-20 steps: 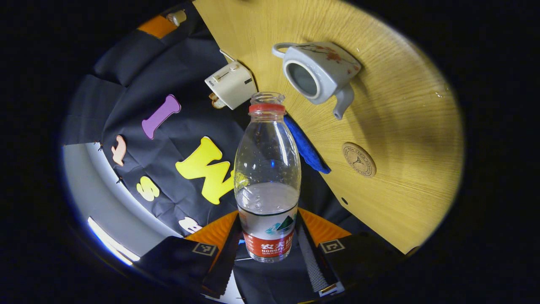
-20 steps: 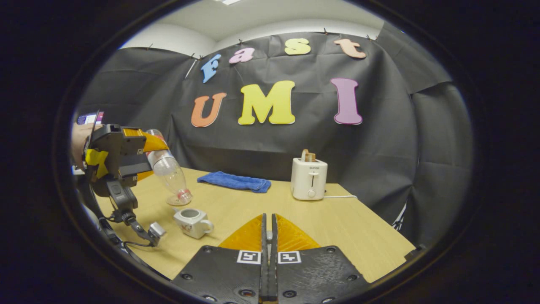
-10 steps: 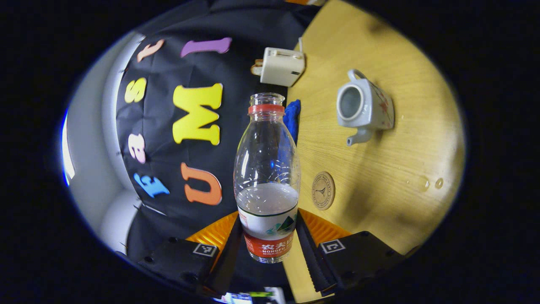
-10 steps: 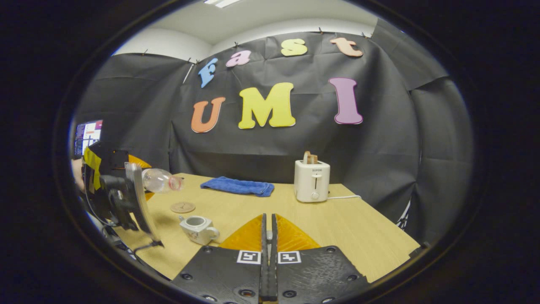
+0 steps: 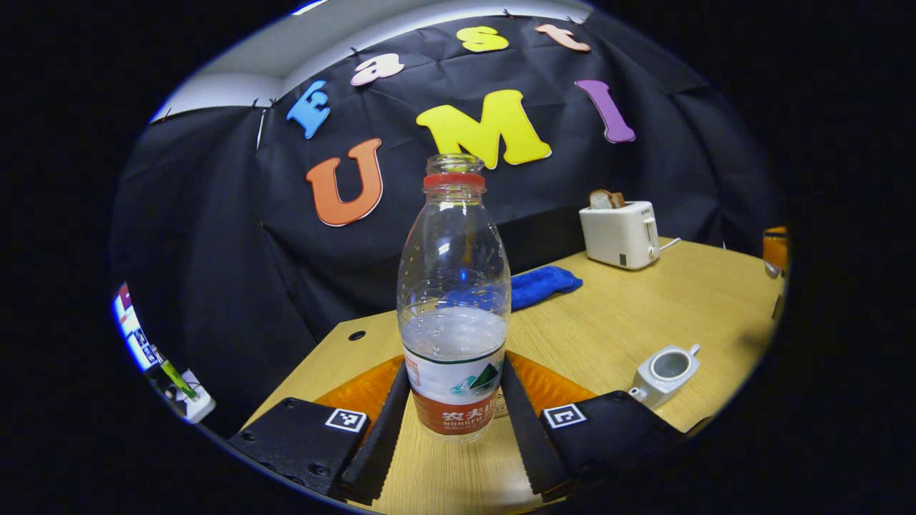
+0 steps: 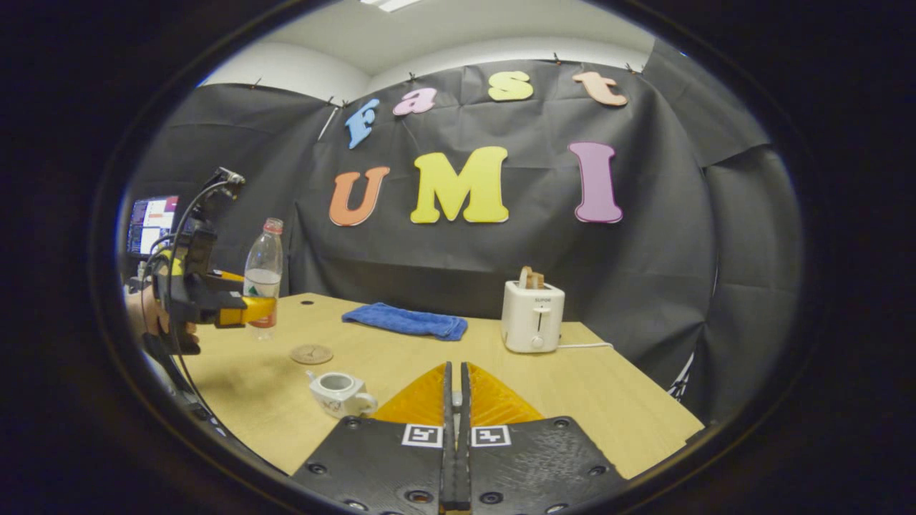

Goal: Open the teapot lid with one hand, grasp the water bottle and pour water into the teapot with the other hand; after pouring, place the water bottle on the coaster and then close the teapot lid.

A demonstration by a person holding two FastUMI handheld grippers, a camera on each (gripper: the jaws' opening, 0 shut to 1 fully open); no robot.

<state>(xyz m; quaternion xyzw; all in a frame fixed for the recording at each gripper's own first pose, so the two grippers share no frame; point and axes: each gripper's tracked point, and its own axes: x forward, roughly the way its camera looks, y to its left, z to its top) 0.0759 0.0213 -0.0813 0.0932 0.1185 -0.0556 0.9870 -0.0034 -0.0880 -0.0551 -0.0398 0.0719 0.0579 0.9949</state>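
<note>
On the wooden table [image 6: 444, 357] the coaster [image 6: 311, 353] lies just below and ahead of my left gripper [image 5: 452, 418], which clamps the upright bottle [image 5: 454, 300]. My right gripper [image 6: 455, 400] is closed, apparently empty, beside the lidless teapot [image 6: 336, 393].

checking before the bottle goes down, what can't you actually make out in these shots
- Teapot lid: the right gripper has its jaws together; anything pinched between them is hidden in the right gripper view.
- Coaster: in the left gripper view, largely hidden behind the water bottle.
- Water in the teapot: the opening is too small to judge in both views.
- Bottle height above the table: unclear in the right gripper view.
</note>
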